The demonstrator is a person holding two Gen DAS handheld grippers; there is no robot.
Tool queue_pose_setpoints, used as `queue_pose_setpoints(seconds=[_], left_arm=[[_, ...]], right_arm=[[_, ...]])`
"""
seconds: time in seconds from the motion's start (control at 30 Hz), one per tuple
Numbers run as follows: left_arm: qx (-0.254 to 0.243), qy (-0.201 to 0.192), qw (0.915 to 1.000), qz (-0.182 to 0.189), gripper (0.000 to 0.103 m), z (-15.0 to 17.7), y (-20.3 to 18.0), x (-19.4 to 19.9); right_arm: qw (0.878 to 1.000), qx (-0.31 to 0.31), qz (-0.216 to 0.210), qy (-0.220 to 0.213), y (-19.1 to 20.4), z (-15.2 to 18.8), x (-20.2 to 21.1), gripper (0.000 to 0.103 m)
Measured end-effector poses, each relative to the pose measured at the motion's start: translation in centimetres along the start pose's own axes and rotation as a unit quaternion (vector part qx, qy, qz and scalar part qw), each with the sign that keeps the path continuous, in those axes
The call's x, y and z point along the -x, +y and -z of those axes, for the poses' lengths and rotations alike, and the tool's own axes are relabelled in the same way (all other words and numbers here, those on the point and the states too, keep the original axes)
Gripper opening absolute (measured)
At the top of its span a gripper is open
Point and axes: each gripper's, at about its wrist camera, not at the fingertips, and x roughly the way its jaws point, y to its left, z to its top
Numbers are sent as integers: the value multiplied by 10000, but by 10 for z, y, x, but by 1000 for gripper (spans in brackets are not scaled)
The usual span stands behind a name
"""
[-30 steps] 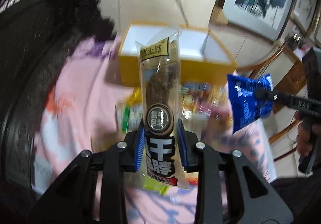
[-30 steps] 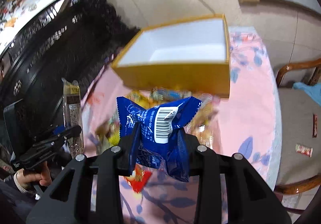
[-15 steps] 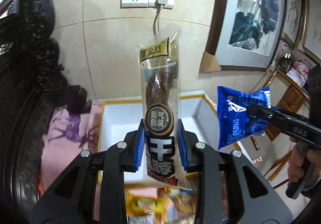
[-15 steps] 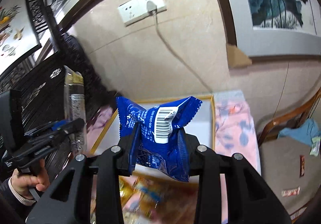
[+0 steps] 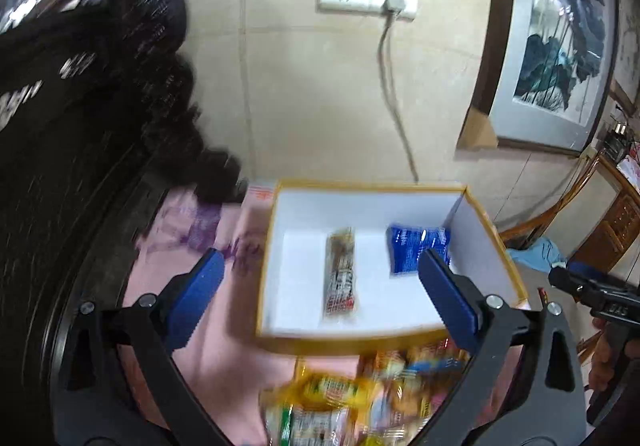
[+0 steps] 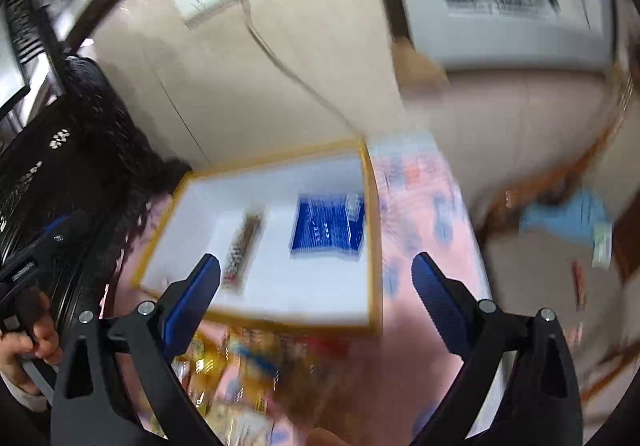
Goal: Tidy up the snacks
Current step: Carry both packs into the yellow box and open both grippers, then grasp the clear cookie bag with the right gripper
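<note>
Left gripper (image 5: 320, 286) and right gripper (image 6: 316, 288): black angular frames, blue ribbed pads, silver screws showing; bare-skinned hand (image 6: 28, 342) showing, white cuff.

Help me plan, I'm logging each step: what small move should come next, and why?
Probably lower the left hand-held gripper toward the snack pile in front of the box. Both hand-held grippers are open and empty, and the jerky stick and blue packet lie inside.

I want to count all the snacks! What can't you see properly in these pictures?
- Snack pile, left wrist view: blurred, partly behind the left gripper; uncountable.
- Same pile, right wrist view: smeared by motion, cut off behind the right gripper.
- Long packet and blue bag in the box: print unreadable.
</note>
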Motion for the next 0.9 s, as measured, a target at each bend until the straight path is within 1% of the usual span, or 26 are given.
queue_pose_setpoints(seconds=[0.07, 0.13, 0.2, 0.3, 0.33, 0.47, 0.6, 0.67, 0.7, 0.8, 0.9], left_arm=[[76, 149, 9998, -78, 99, 20, 9, 10], [127, 317, 9993, -144, 99, 44, 18, 20], [152, 507, 9984, -199, 99, 64, 23, 28], [181, 759, 9966, -265, 99, 90, 29, 40], [194, 834, 9959, -277, 99, 98, 31, 45], [288, 974, 9943, -312, 99, 119, 36, 61], [477, 999, 9935, -249, 99, 127, 39, 72], [537, 996, 9933, -230, 99, 128, 38, 75], [549, 1002, 9932, -228, 99, 129, 37, 75], [555, 1067, 9926, -160, 99, 129, 33, 74], [505, 1066, 9929, -142, 99, 129, 31, 76]], right_arm=[[9985, -392, 14, 374, -11, 25, -8, 97], [9960, -646, 55, 621, -13, 45, -14, 97], [9932, -775, 142, 858, -11, 61, -22, 97], [9883, -807, 392, 1233, 0, 77, -38, 97], [9873, -800, 453, 1298, 3, 82, -42, 97], [9842, -702, 740, 1450, 15, 90, -53, 97], [9821, -503, 1101, 1444, 25, 92, -57, 97], [9805, -413, 1255, 1455, 26, 92, -59, 99], [9800, -382, 1295, 1460, 27, 92, -61, 100], [9810, -378, 1199, 1477, 27, 90, -64, 101], [9808, -345, 1245, 1461, 31, 85, -71, 101]])
